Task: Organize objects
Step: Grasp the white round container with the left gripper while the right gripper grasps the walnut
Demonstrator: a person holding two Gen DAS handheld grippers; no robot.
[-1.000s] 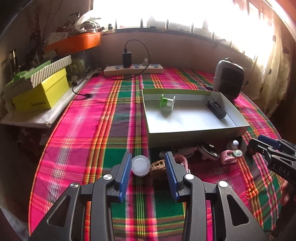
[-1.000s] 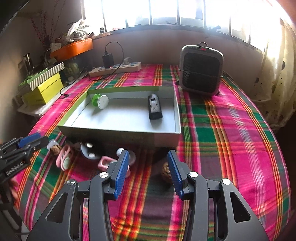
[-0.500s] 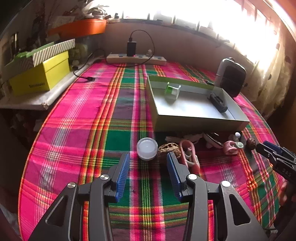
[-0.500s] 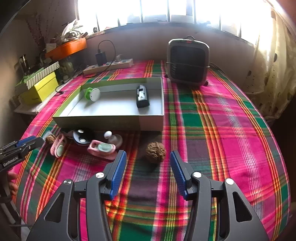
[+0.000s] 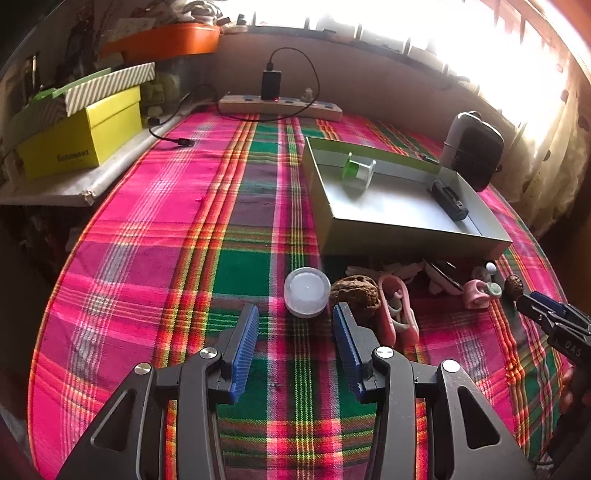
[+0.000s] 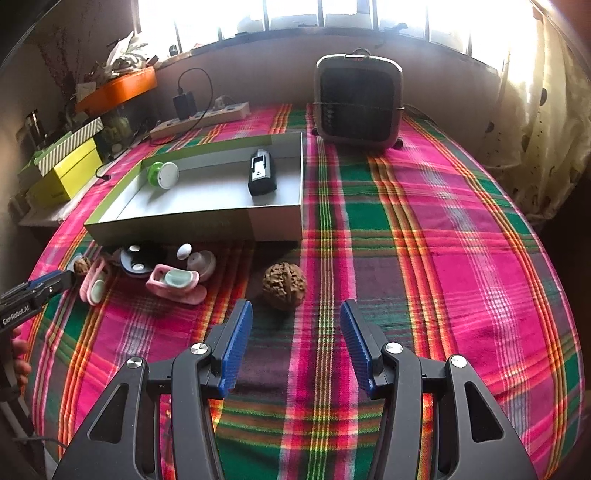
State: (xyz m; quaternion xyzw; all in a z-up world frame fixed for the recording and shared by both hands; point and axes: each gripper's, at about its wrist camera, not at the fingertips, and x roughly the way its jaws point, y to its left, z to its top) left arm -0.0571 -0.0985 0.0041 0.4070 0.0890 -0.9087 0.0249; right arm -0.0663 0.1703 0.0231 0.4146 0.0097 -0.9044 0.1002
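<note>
The left gripper hangs over the plaid tablecloth with its jaws just widened and nothing between them; a white cap lies just beyond its fingertips, touching a walnut beside the right-hand finger. The right gripper, jaws just spread and empty too, has another walnut just ahead of its tips. Both nuts sit outside the grey box.

Strong daylight through window, glass blown out white. Tablecloth vivid, sharp. Corners dark, edges bowed by fisheye. Box casts shadow forward.
</note>
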